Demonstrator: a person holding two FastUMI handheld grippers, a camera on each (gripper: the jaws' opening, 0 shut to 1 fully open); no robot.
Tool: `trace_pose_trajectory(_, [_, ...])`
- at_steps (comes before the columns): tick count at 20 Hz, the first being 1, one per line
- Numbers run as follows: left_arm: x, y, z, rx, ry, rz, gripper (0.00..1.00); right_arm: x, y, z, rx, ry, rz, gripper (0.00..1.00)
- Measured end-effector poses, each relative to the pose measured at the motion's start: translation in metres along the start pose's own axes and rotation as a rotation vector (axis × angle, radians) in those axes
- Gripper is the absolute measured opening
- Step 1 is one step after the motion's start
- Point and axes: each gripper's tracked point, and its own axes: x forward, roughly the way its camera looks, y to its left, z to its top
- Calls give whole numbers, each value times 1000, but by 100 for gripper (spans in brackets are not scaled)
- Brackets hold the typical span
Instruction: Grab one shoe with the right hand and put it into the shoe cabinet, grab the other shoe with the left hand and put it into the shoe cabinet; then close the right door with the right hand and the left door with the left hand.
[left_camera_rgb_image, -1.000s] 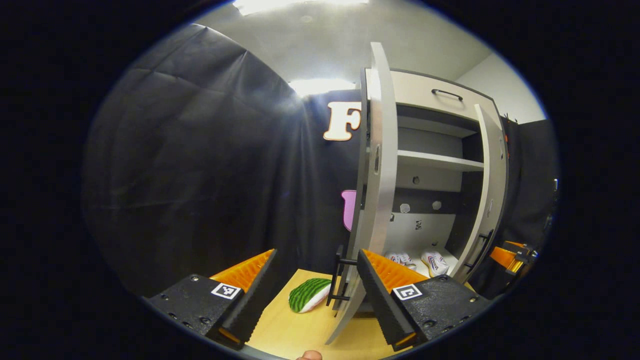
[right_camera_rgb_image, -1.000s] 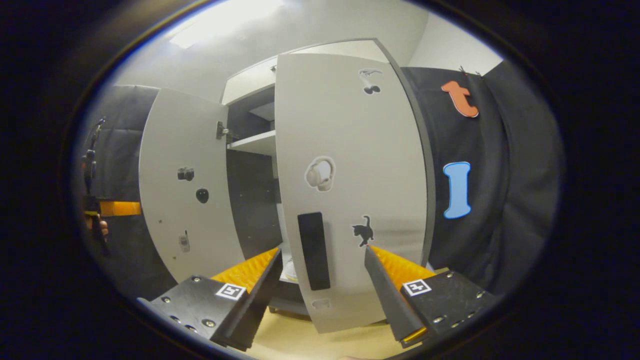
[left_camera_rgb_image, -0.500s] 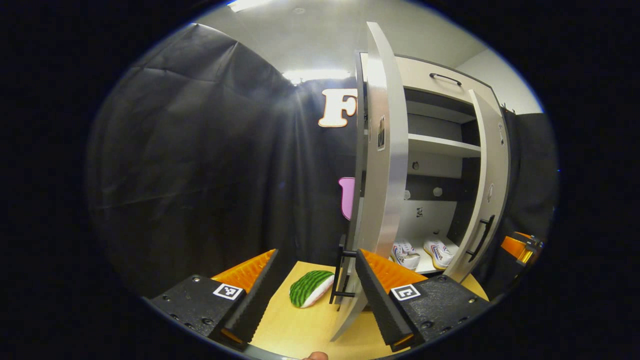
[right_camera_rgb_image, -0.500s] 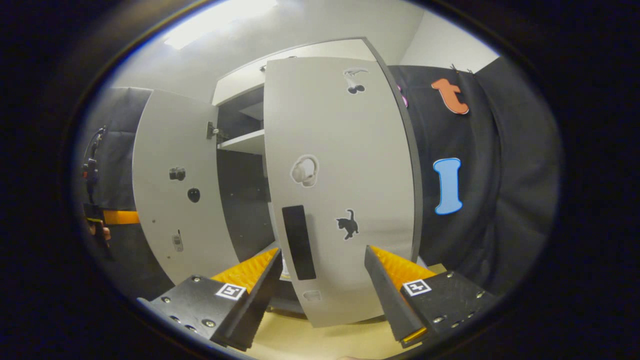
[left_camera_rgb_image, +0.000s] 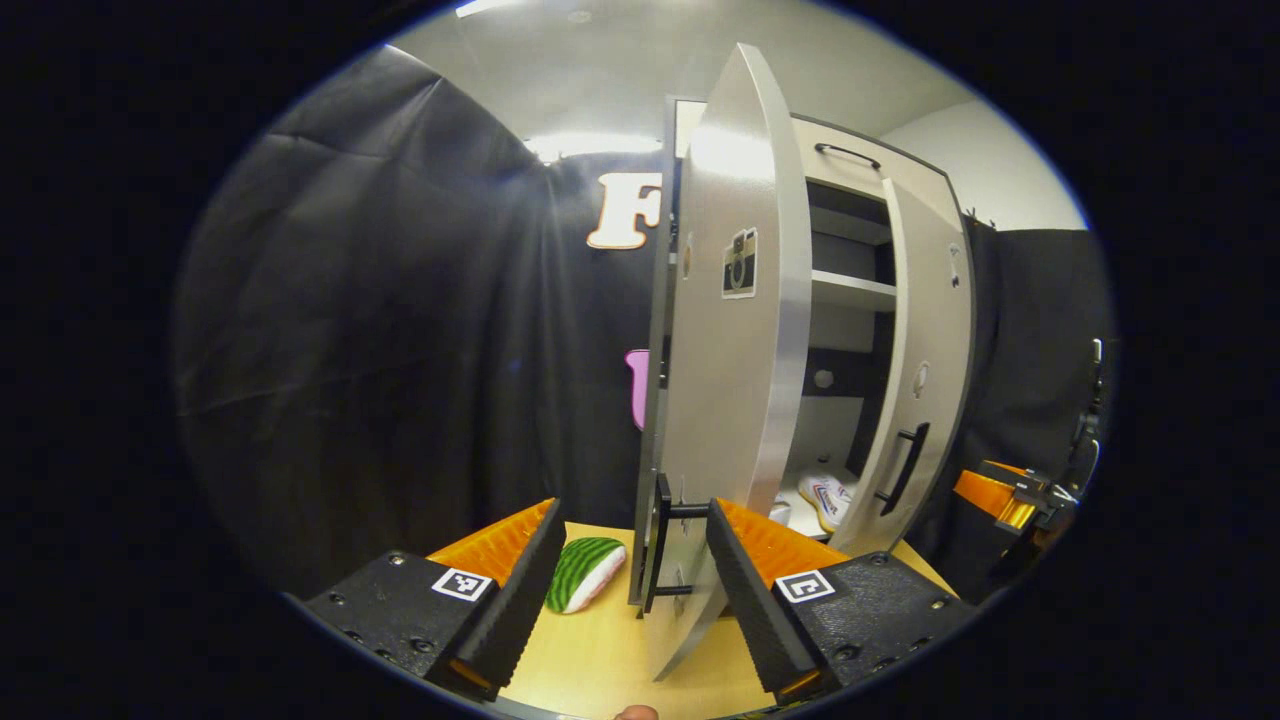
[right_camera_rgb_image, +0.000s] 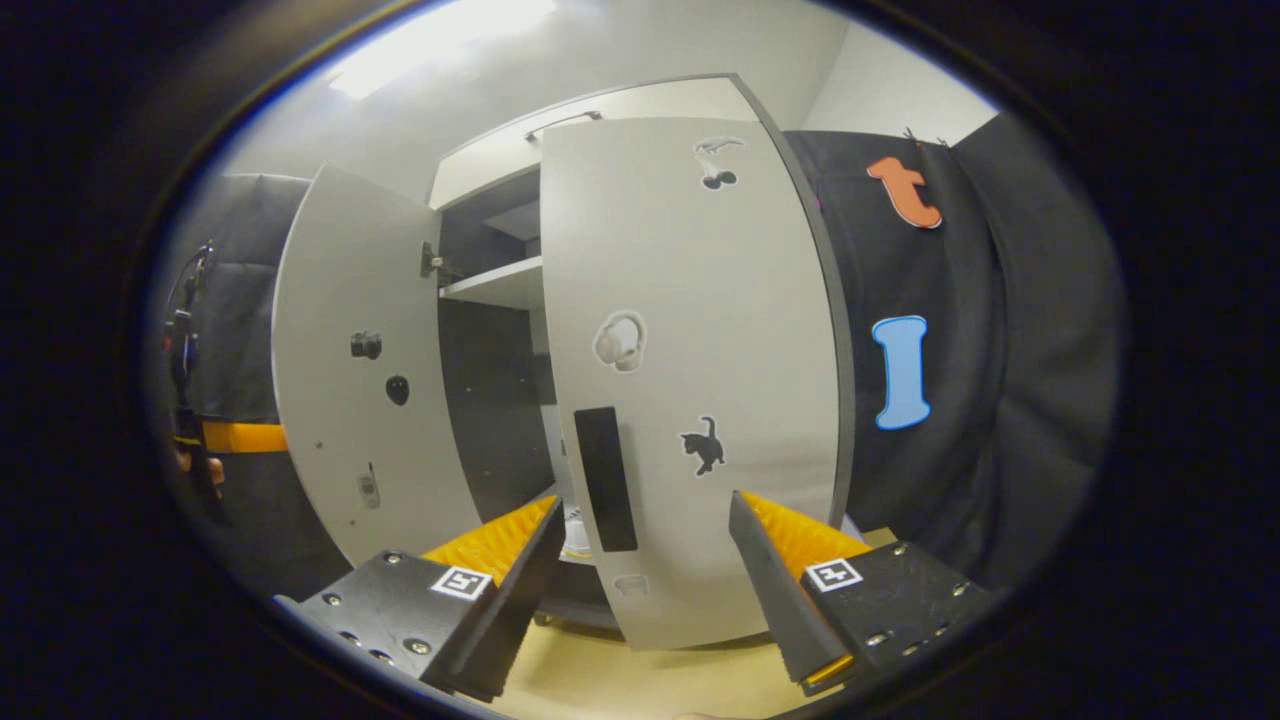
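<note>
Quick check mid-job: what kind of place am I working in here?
Likely a staged recording booth, not a home: black cloth walls, a pale shoe cabinet standing on a wooden table, shoes inside, and a ceiling light overhead.

In the left gripper view, the left door (left_camera_rgb_image: 735, 400) now swings further toward the cabinet (left_camera_rgb_image: 850, 290), hiding more of the shoes (left_camera_rgb_image: 825, 497) inside.

The left tool (left_camera_rgb_image: 630, 590) gapes, its fingers astride the left door's (left_camera_rgb_image: 735, 400) black handle (left_camera_rgb_image: 660, 545). At four o'clock a shoe (left_camera_rgb_image: 825, 497) lies in the cabinet (left_camera_rgb_image: 850, 290); a green toy (left_camera_rgb_image: 583, 573) rests on the tabletop (left_camera_rgb_image: 600, 660).
</note>
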Motion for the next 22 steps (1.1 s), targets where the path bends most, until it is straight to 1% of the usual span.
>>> trace_pose_trajectory(1, [3,-10,-1,2,0,-25,83,-1,-1,-1,4,0,-4,98])
trace_pose_trajectory(2, [7,-18,-1,2,-1,-49,88,-4,-2,-1,7,0,-7,98])
trace_pose_trajectory(3, [9,-27,-1,7,0,-72,83,-5,-3,0,11,-2,-12,98])
trace_pose_trajectory(5, [17,-43,-1,15,1,-110,83,-10,-9,1,15,-7,-27,98])
trace_pose_trajectory(6, [20,-49,-1,18,-1,-122,88,-14,-12,1,17,-9,-36,98])
trace_pose_trajectory(7, [25,-54,-2,28,3,-132,88,-16,-15,2,19,-11,-46,98])
trace_pose_trajectory(8, [29,-59,-2,33,3,-143,83,-19,-18,3,21,-14,-57,98])
trace_pose_trajectory(9, [32,-64,-1,32,-2,-157,88,-23,-20,3,23,-15,-66,98])
trace_pose_trajectory(12, [40,-81,-4,7,-6,-208,88,-30,-30,5,27,-21,-92,98])
trace_pose_trajectory(14, [53,-92,-15,8,1,-240,88,-31,-32,7,31,-25,-101,98])
trace_pose_trajectory(15, [59,-97,-20,11,11,-243,88,-32,-33,7,32,-27,-104,98])
trace_pose_trajectory(16, [64,-99,-23,16,12,-237,84,-33,-34,8,30,-29,-107,98])
trace_pose_trajectory(17, [65,-99,-23,23,8,-233,89,-33,-34,11,28,-34,-110,98])
trace_pose_trajectory(18, [67,-104,-26,22,10,-247,89,-34,-35,12,27,-37,-113,98])
trace_pose_trajectory(19, [68,-111,-26,12,10,-268,95,-34,-36,11,26,-38,-117,98])
trace_pose_trajectory(20, [70,-118,-25,5,11,-282,96,-35,-37,12,25,-39,-121,98])
trace_pose_trajectory(22, [75,-122,-22,13,1,-285,96,-37,-40,12,28,-43,-130,98])
